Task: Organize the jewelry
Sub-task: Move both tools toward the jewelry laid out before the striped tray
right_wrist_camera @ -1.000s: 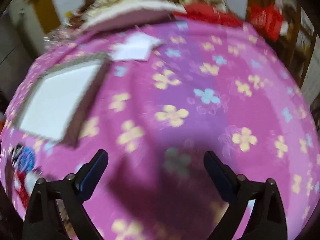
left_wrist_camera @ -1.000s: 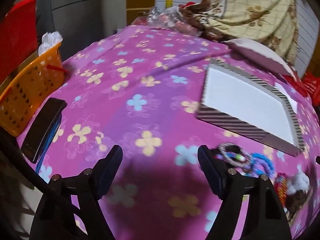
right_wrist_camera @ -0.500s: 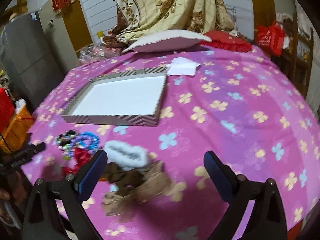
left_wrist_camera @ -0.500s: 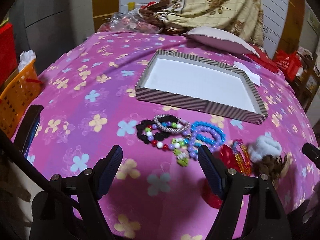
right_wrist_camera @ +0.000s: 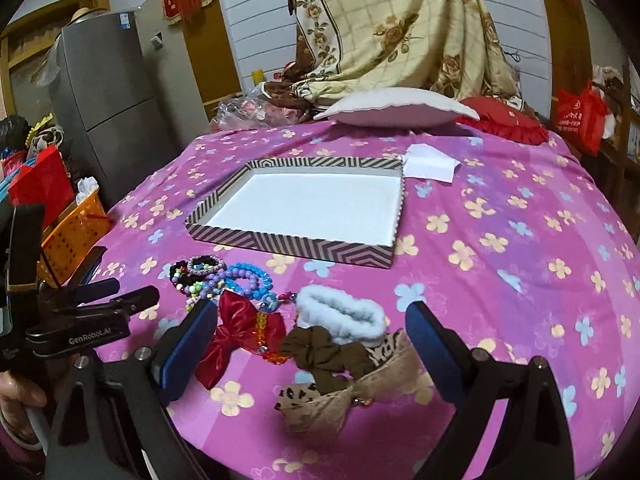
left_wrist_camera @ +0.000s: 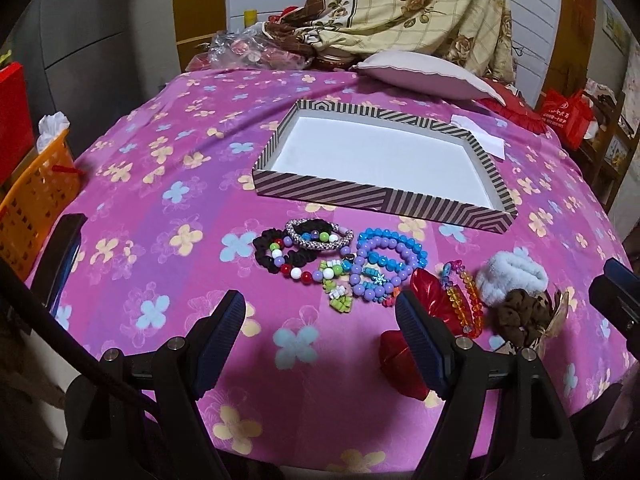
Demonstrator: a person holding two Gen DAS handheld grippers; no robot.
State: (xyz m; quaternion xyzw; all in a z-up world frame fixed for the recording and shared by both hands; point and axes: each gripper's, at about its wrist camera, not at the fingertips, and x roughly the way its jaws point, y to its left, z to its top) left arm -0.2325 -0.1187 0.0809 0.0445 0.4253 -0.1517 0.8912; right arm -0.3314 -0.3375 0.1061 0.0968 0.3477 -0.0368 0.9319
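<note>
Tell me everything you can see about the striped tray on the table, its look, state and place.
The tray is a shallow rectangular box, seemingly cardboard. Its low walls carry dark and beige diagonal stripes that meet in chevrons; the inside is plain white and holds nothing. It lies flat and open on the pink flowered cloth, beyond the pile of bracelets and apart from it. A white paper lies at its far right corner, seemingly touching it. Neither gripper touches the tray.

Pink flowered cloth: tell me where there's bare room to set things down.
The striped tray is empty inside. Bare cloth lies left of the tray and bead bracelets, toward the orange basket, and right of the tray past the white paper. Crowded: the near strip holding bracelets, red bow and scrunchies.
</note>
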